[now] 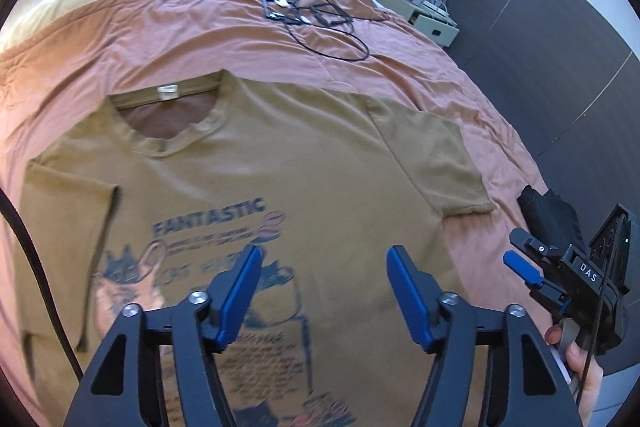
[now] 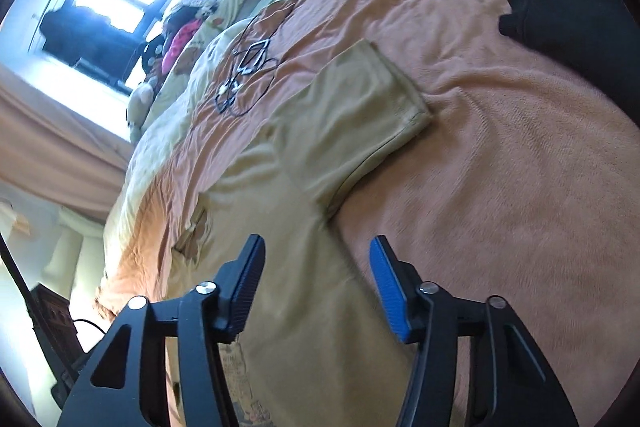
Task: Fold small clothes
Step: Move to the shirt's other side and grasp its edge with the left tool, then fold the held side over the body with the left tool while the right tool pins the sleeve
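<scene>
Here an olive-tan T-shirt (image 1: 288, 163) is laid flat, print side up, on the salmon-pink blanket (image 1: 400, 39) that covers the bed, with its collar (image 1: 168, 115) toward the pillow end and its hem toward the near edge of the bed. Both short sleeves are spread outward; the sleeve on the right (image 2: 360, 107) is seen lying flat, well inside the right-hand edge of the blanket.

The left gripper (image 1: 324, 287) is held above the printed chest, its blue pads apart and nothing caught between them. The right gripper (image 2: 316, 283) is poised over the shirt's right side, near the seam below the sleeve, its jaws likewise apart and empty; no cloth is seen pressed by either pair.

The garment is judged to be light, soft and limp: thin cotton jersey that will sag, stretch and drag along the fleecy blanket rather than slide cleanly. No stiffness can be counted on, so a single-point hold would probably let it bunch. It is best taken at two matched points, probably the right shoulder seam and the right part of the hem, with both layers pinched together so that the back is not left behind. Breakage is not a concern, though the print could be creased.

A tangle of black cables (image 1: 320, 23) is left toward the far end of the blanket, well apart from the shirt.
</scene>
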